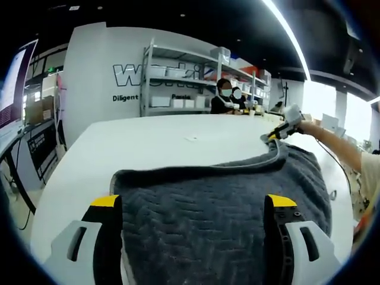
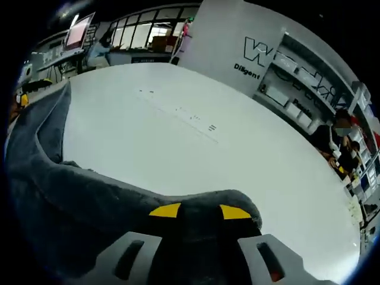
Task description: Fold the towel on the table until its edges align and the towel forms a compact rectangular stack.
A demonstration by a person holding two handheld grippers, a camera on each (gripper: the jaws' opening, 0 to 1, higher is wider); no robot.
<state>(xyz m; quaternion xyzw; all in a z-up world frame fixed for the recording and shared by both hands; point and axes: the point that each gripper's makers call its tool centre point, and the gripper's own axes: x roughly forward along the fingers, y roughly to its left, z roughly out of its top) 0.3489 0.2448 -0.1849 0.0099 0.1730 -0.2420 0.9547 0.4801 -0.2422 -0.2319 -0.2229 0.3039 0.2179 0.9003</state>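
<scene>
At towel (image 2: 77, 196) corner, right claw (image 2: 199, 211) pinches fabric.

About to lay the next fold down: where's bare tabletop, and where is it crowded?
Bare white table lies beyond the grey towel toward the shelving, and down the towel's side in the left gripper view. The right gripper view shows more open tabletop past the towel's raised edge. Crowded: the near side under the towel, and the corner the right gripper pinches.

Right gripper (image 2: 199, 211) jaws nearly closed, pinching a raised fold of the dark grey towel (image 2: 65, 202). Towel drapes left along the white table (image 2: 237, 148), far end lifted at the left edge. Shelving (image 2: 309, 89) and seated person (image 2: 339, 133) behind.
</scene>
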